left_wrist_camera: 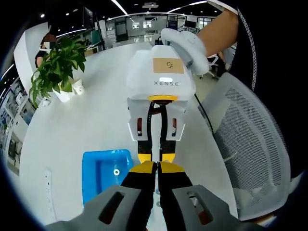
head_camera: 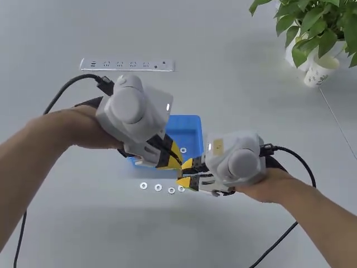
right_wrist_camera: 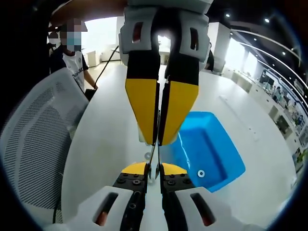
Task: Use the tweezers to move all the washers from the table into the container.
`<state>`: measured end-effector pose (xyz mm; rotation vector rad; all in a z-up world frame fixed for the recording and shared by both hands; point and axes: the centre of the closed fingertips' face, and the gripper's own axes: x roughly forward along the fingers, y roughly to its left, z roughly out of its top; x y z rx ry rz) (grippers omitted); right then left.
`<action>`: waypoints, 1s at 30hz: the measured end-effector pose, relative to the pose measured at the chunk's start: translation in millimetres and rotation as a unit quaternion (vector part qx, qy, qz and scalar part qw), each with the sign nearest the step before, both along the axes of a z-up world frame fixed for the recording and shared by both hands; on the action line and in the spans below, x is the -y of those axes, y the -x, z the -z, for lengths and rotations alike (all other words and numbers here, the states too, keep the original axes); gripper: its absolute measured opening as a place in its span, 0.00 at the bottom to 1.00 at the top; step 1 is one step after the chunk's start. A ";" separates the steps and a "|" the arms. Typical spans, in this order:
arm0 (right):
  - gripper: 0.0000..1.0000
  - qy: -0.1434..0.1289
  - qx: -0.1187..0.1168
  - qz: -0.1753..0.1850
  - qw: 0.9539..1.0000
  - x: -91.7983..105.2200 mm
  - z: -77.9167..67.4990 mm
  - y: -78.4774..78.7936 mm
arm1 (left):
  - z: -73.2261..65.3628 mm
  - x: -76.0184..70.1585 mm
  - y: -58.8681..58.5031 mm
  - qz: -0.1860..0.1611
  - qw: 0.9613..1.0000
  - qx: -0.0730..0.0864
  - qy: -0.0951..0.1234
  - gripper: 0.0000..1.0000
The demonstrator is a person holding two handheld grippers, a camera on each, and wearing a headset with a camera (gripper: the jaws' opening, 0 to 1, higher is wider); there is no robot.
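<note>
With the left gripper (left_wrist_camera: 157, 167) and right gripper (right_wrist_camera: 147, 169) jaws both pinched on the tweezers (right_wrist_camera: 155, 154), I'd lower the tips steadily onto one of the washers (head_camera: 158, 187) lying on the near side of the container (head_camera: 192, 125).

Blue container (head_camera: 191, 129), silver washers (head_camera: 158, 188), yellow-tipped black tongs (head_camera: 184, 166), pale grey table (head_camera: 251, 84).

The head view looks steeply down from above the white table (head_camera: 251, 84), with both grippers near mid-frame. The left gripper view faces forward along its own jaws, head-on and very close to the right gripper (left_wrist_camera: 156, 158), with the blue container (left_wrist_camera: 91, 187) low on its left. The right gripper view looks the opposite way, close up at the left gripper (right_wrist_camera: 159, 139). All 3 views share the container. The head and left gripper views share the potted plant (head_camera: 312, 28).
</note>
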<state>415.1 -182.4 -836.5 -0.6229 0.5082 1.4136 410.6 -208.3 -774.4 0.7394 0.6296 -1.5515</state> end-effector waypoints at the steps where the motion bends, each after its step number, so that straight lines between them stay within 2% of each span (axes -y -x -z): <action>1: 0.11 0.000 -0.001 0.000 1.000 0.0 0.6 0.4 | 0.6 0.1 0.4 0.000 1.000 -0.001 0.000 0.04; 21: 0.11 0.001 -0.021 0.000 1.000 0.7 16.8 7.1 | 17.3 3.0 5.6 -0.001 1.000 -0.017 -0.002 0.04; 30: 0.11 -0.001 -0.024 0.000 1.000 -0.2 18.1 6.5 | 17.9 3.2 5.0 -0.002 1.000 -0.019 0.000 0.04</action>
